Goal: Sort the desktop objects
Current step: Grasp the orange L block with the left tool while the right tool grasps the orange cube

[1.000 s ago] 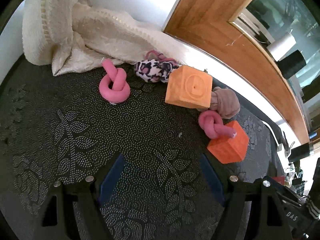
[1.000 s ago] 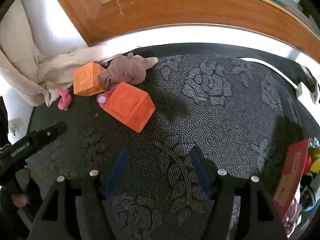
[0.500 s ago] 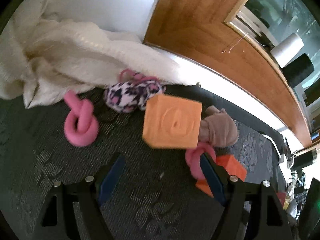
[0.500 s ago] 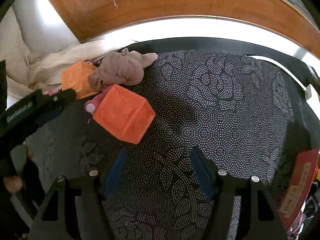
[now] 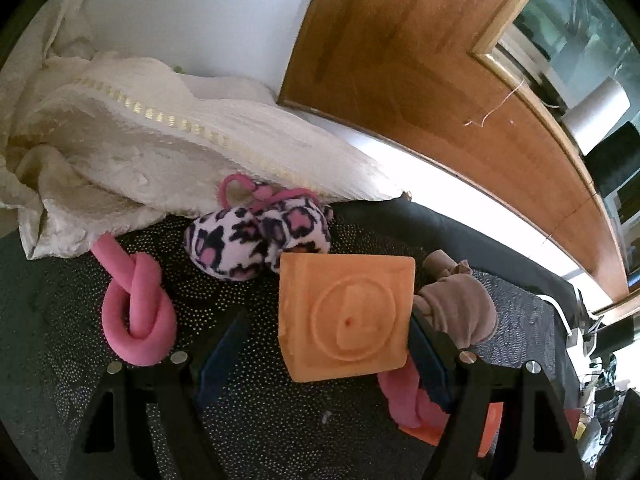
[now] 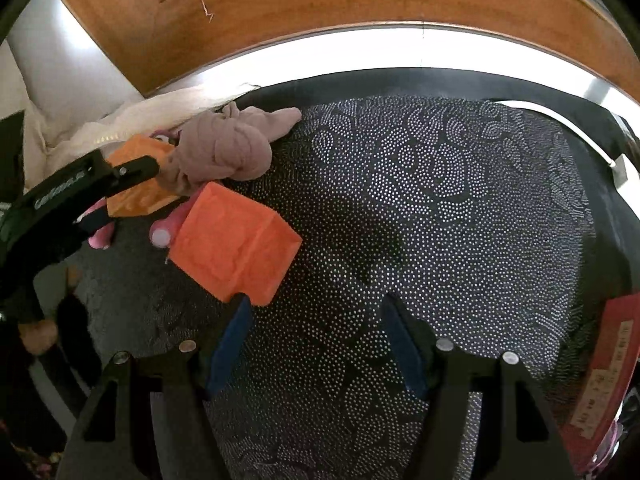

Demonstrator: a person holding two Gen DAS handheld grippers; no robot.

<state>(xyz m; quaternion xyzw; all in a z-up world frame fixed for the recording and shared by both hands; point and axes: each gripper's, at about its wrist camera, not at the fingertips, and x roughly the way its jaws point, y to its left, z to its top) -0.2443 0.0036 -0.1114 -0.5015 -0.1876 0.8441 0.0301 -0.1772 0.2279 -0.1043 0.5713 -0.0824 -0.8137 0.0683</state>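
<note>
Left wrist: left gripper [image 5: 324,344] spread wide around the pale orange letter block [image 5: 346,316], between leopard-print plush [image 5: 256,240] and brown knotted cloth [image 5: 460,308]. Likely light, squashy foam; best held by its flat sides.

Right wrist: right gripper [image 6: 316,344] apart, empty, beside the darker orange block [image 6: 236,244].

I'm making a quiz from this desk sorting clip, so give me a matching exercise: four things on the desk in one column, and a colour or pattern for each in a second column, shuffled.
Things:
1. Block with the raised letter L
2. Knotted foam tube
3. Plush toy by the cream cloth
4. Knotted fabric bundle

Colours:
A. Pink
B. Dusty mauve-brown
C. Pale orange
D. White with pink and black leopard spots

Pairs: 1-C, 2-A, 3-D, 4-B
</note>
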